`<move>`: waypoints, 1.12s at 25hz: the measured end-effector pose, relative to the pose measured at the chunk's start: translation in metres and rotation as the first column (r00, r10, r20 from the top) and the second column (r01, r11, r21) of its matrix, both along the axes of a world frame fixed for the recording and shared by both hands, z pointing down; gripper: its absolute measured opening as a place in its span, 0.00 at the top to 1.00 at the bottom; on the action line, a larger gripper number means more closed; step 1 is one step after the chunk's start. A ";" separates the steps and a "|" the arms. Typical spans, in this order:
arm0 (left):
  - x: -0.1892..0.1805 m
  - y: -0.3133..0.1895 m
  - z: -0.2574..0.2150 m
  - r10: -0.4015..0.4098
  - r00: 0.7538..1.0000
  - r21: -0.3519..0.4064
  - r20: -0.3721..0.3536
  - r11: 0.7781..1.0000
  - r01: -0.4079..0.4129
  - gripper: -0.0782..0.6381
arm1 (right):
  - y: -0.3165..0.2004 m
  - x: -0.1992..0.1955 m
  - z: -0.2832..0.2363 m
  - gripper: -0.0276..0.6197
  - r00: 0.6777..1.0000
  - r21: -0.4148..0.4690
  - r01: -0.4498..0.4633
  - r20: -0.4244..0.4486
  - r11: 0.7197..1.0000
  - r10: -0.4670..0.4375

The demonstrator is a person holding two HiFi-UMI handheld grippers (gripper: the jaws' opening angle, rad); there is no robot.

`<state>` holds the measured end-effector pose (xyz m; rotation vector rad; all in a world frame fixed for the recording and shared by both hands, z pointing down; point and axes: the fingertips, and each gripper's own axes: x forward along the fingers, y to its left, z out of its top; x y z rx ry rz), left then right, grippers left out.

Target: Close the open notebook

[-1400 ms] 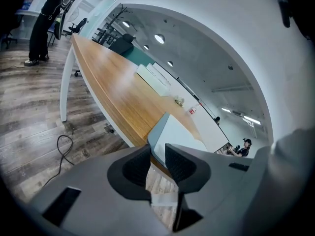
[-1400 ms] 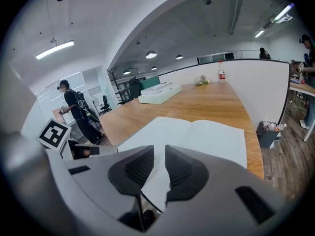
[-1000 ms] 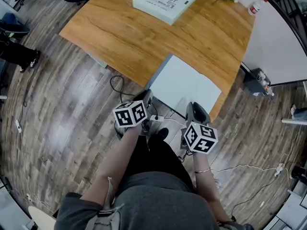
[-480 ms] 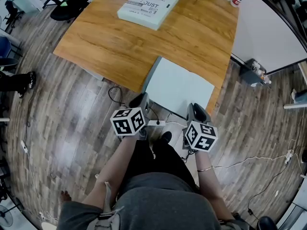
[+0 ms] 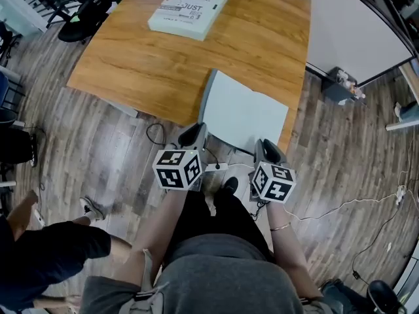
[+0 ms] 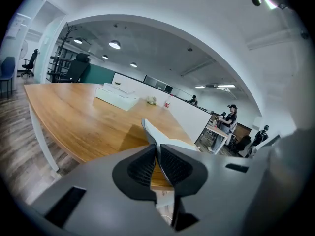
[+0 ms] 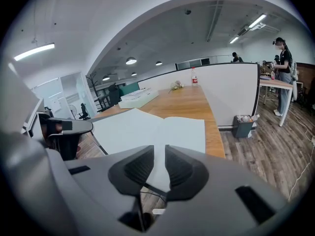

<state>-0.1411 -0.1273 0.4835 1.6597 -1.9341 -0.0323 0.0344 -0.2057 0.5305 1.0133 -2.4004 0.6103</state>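
- Notebook [image 5: 247,113] lies open on the table [image 5: 163,57], at its near edge toward the right corner, with blank white pages.
- Its left cover [image 6: 149,131] is lifted off the table and stands steeply. The right half lies flat on the table.
- My left gripper [image 6: 157,156], just off the table's near edge, is clamped on that cover, pads tight on the thin sheet.
- My right gripper [image 7: 158,162], also at the near edge, has its jaws a little apart with nothing pinched. The flat page shows through the gap.
- The step in hand, I judge, is swinging the cover over the spine. I'd arc it toward the table's right side, rolling my wrist with it so it doesn't crease, and release only once it lies flat.
- I'd move the right gripper clear of the falling cover first.
- A box [image 5: 188,8] sits at the table's far side, well apart.
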 end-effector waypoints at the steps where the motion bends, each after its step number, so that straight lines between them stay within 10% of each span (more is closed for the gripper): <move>1: 0.002 -0.001 -0.003 0.018 1.000 0.003 0.013 1.000 -0.018 0.83 | 0.002 0.001 0.000 0.84 1.000 0.000 -0.010 -0.002 1.000 0.010; 11: 0.022 -0.010 -0.024 0.175 0.976 0.010 0.134 0.984 -0.177 0.82 | 0.011 0.023 0.004 0.84 0.993 0.001 -0.118 -0.015 0.993 0.118; 28: 0.093 -0.030 -0.050 0.416 0.862 0.012 0.289 0.899 -0.438 0.82 | 0.023 0.058 0.004 0.84 0.971 0.003 -0.240 -0.011 0.971 0.240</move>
